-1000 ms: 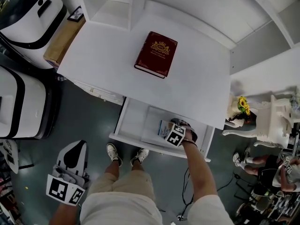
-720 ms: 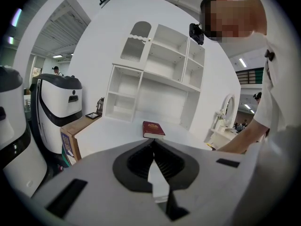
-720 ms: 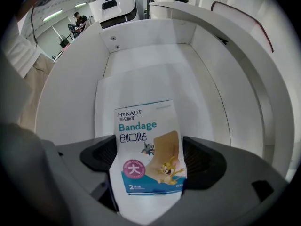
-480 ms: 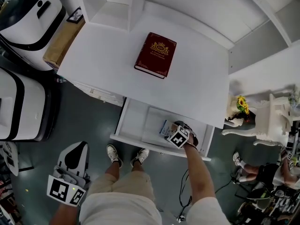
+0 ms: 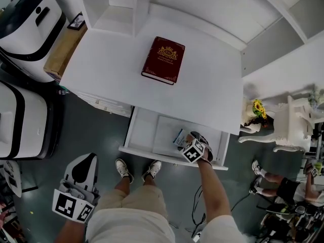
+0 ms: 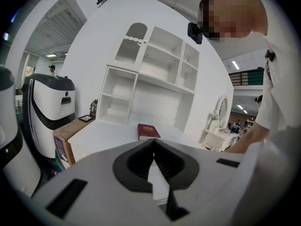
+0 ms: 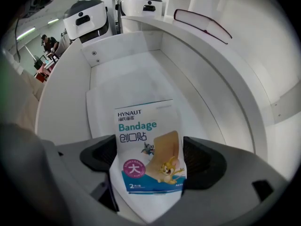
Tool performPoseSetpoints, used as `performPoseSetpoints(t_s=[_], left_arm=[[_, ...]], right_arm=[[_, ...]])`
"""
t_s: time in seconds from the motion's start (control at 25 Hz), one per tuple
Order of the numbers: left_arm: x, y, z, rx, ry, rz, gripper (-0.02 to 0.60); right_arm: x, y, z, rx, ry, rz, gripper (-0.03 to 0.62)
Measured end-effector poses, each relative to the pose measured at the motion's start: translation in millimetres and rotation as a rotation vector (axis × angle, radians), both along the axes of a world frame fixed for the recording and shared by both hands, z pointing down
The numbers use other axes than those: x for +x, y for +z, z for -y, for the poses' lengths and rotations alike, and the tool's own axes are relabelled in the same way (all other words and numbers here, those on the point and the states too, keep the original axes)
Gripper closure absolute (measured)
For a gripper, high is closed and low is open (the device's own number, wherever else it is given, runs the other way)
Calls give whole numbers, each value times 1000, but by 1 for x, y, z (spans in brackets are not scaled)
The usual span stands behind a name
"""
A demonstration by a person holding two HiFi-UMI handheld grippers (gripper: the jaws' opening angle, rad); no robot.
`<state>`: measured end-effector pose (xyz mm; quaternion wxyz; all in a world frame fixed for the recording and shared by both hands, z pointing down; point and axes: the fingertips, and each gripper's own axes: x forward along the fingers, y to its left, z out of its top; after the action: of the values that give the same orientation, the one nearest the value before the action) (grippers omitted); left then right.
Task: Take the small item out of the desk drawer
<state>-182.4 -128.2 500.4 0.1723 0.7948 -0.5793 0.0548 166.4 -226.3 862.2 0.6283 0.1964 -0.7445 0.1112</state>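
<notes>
The white desk drawer [image 5: 132,135] stands pulled out below the desktop. Inside it, my right gripper [image 5: 188,139] is shut on a small bandage packet [image 5: 179,137]. In the right gripper view the packet [image 7: 146,147], white and blue with a cartoon print, stands between the two pads of the right gripper [image 7: 148,160], above a white liner sheet [image 7: 101,107] on the drawer floor. My left gripper [image 5: 85,160] hangs low at the left, beside the person's leg, away from the desk. In the left gripper view its jaws [image 6: 154,161] meet with nothing between them.
A dark red book [image 5: 163,59] lies on the white desk top [image 5: 101,59]. White shelving rises behind it. White and black machines [image 5: 25,29] and a cardboard box [image 5: 63,47] stand to the left. A small white table with flowers [image 5: 260,108] is at the right.
The right gripper has shifted slightly toward the drawer's front with the packet in its jaws. The left gripper has stayed where it was.
</notes>
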Motion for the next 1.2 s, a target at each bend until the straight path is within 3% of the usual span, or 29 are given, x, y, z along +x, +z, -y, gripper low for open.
performPoseSetpoints(t_s=[0.4, 0.88, 1.08, 1.2], left_arm=[[-2, -9, 1, 36, 44, -19, 565], [-10, -29, 5, 92, 73, -37, 565], [-9, -43, 6, 128, 78, -44, 566], [-9, -50, 6, 145, 79, -46, 566]], right_arm=[[-11, -32, 6, 106, 70, 37, 143], [-30, -84, 8, 210, 198, 154, 143], [-35, -115, 7, 260, 258, 225, 143], [-40, -147, 7, 291, 369, 337, 143]])
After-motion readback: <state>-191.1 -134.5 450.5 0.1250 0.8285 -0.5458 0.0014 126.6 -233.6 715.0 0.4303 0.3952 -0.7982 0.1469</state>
